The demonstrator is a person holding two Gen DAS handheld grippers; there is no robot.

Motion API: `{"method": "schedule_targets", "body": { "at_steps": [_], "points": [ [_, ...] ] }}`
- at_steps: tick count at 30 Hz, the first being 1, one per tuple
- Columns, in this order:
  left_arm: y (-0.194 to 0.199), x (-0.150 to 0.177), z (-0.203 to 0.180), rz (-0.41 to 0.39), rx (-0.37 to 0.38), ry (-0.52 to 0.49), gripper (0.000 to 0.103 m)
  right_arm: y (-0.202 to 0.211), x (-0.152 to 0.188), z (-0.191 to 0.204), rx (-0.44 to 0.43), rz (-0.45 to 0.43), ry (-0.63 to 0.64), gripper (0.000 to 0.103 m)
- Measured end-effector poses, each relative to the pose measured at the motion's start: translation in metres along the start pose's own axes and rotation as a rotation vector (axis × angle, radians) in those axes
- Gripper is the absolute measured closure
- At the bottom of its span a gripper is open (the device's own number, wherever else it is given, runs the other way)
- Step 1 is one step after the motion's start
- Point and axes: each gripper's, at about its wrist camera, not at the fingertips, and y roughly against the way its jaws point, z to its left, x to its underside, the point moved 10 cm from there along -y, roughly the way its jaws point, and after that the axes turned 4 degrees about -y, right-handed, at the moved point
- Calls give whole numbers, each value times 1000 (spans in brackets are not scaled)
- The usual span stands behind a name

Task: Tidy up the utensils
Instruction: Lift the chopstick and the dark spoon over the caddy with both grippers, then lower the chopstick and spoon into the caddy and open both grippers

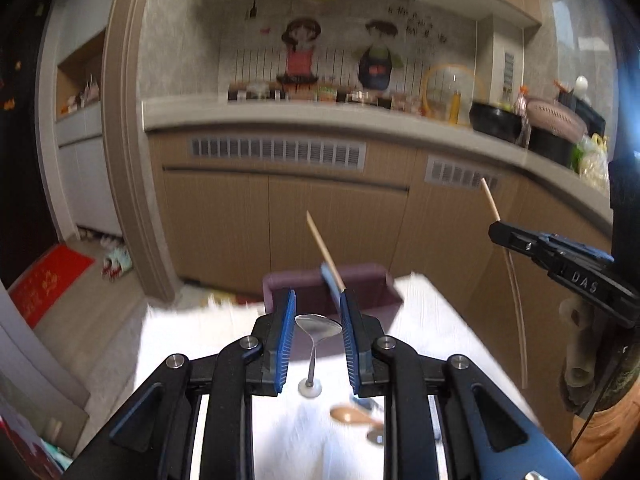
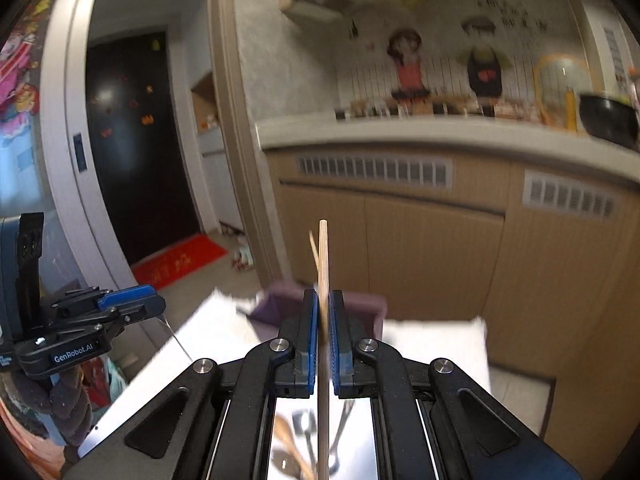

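Right gripper (image 2: 324,320): clenched on a wooden chopstick (image 2: 323,264), stick upright between the pads.
Left gripper (image 1: 318,320): gripping a second chopstick (image 1: 325,254) against its right pad, tip leaning up-left.
Purple tray (image 1: 360,280): just beyond both grippers' tips, on the white table (image 1: 432,320).
Spoons (image 1: 318,332): lying below the left jaws.
Judgement: both sticks go forward and down; left is nearer.

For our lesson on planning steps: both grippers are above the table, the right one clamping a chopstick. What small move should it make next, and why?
Probably carry the right gripper forward over the purple box and lower. Its chopstick is clamped upright, and the box sits just ahead at the far edge of the table.
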Motion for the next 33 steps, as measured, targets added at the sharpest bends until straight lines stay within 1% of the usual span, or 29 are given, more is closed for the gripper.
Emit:
{"method": "schedule_targets", "body": {
  "at_steps": [3,5,8,13,16,21,24,27,30,33],
  "points": [
    [-2,-40,7,-53,-13,-11,83,-1,-34,6,-5,-65,23,97],
    [-9,-61,11,-70,-16,-6,83,-8,-55,7,-2,-100,36,97],
    [-25,-85,13,-77,1,0,83,-25,-83,8,0,-142,46,97],
    [-51,-106,11,-81,11,-11,83,-58,-112,12,-12,-185,54,97],
    [-73,-110,10,-68,26,-12,83,-81,-116,16,-46,-185,65,97],
    [-108,-97,12,-21,53,0,84,-121,-103,13,-54,-173,74,97],
    [-125,-80,10,15,66,-5,84,-148,-80,5,-37,-136,79,97],
    [-144,-61,12,64,70,4,84,-173,-49,-6,-21,-66,74,97],
    [-162,-38,22,115,63,49,84,-192,-17,-19,-21,11,43,97],
    [-169,-17,31,160,66,102,83,-206,12,-30,-29,100,2,97]
  ]
}}
